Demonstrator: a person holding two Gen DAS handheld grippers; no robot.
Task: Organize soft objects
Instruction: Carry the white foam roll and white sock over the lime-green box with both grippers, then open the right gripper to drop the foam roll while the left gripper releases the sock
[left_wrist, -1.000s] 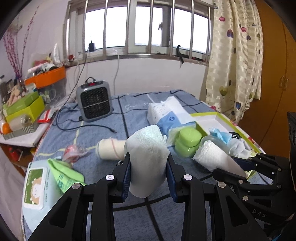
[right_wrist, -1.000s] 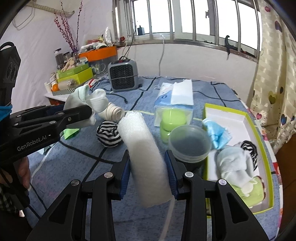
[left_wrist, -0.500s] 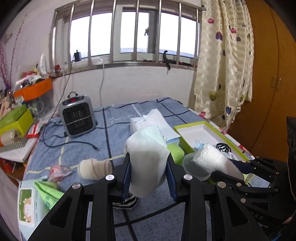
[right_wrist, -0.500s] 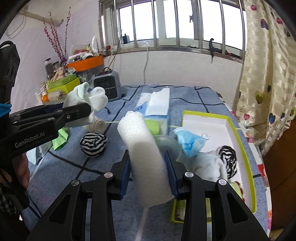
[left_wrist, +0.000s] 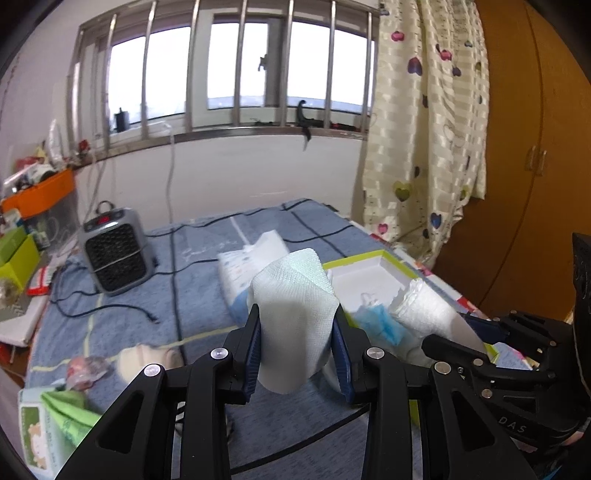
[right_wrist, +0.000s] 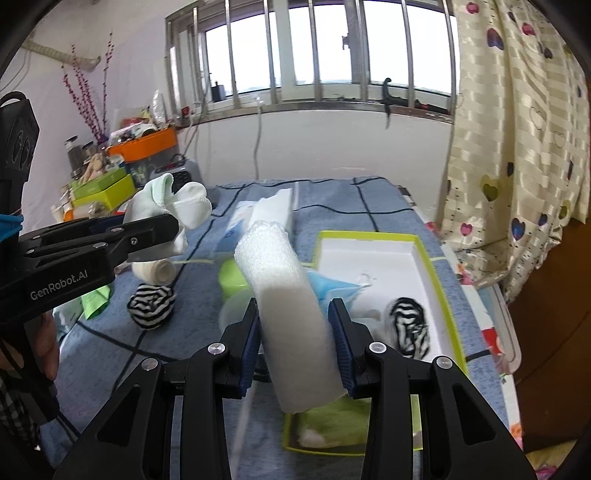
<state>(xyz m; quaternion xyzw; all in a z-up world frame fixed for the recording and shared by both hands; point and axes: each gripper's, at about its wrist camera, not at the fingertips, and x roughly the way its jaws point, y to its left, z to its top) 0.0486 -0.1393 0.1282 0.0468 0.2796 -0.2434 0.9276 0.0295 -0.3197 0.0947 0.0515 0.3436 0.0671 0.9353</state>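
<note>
White cloth (left_wrist: 295, 325) clamped in left gripper (left_wrist: 296, 345), foam roll (right_wrist: 290, 314) clamped in right gripper (right_wrist: 295, 341) — both above green-rimmed tray (right_wrist: 439, 273).

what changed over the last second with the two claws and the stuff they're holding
Both claws carried their loads across the blue checked cloth toward the green-rimmed tray: it now lies just beyond the left claw and under the right claw. Grips unchanged: left on the white sock, right on the white foam roll. Striped sock ball stayed put.

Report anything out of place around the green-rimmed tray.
A striped sock ball and a beige roll lie loose on the blue cloth, outside the tray, which already holds a matching striped sock. Nothing looks spilled or damaged.
</note>
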